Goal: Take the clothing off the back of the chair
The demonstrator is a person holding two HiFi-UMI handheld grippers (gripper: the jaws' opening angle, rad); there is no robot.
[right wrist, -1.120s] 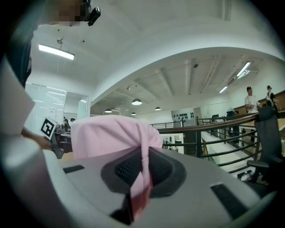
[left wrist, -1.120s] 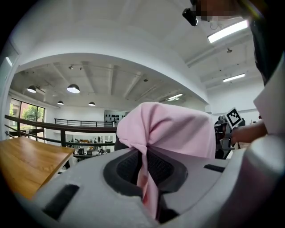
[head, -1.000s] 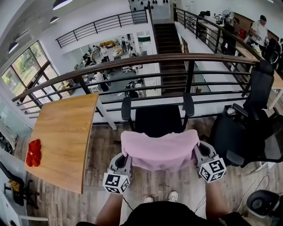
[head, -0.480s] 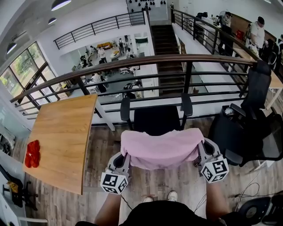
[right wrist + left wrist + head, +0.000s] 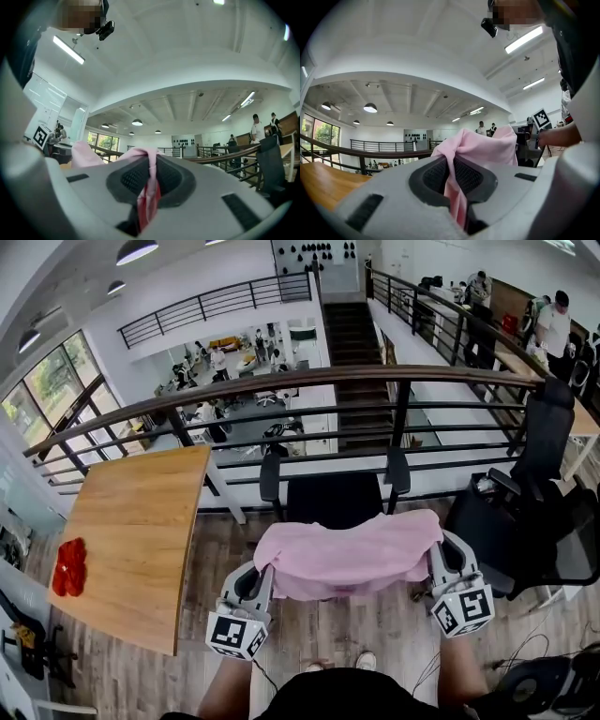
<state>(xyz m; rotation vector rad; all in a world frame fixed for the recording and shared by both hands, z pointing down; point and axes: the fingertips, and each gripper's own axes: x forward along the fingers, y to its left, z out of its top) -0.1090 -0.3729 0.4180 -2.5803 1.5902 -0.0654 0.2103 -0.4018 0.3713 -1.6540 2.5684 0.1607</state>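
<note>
The left gripper (image 5: 264, 570) and the right gripper (image 5: 441, 551) each pinch one end of the pink garment (image 5: 347, 554). Their jaws are nearly closed, with only a thin fold of cloth between the pads. Holding both ends likely spreads the load and keeps the cloth stretched level, so it can clear the backrest without snagging. The garment hangs between the grippers, across the back of the black chair (image 5: 333, 498), just in front of the person. Whether it touches the backrest beneath cannot be told from above. It looks soft and thin, pale pink, creased and sagging in the middle. It bunches into tight folds where the pads bite, and a redder strip shows in the right grip.
</note>
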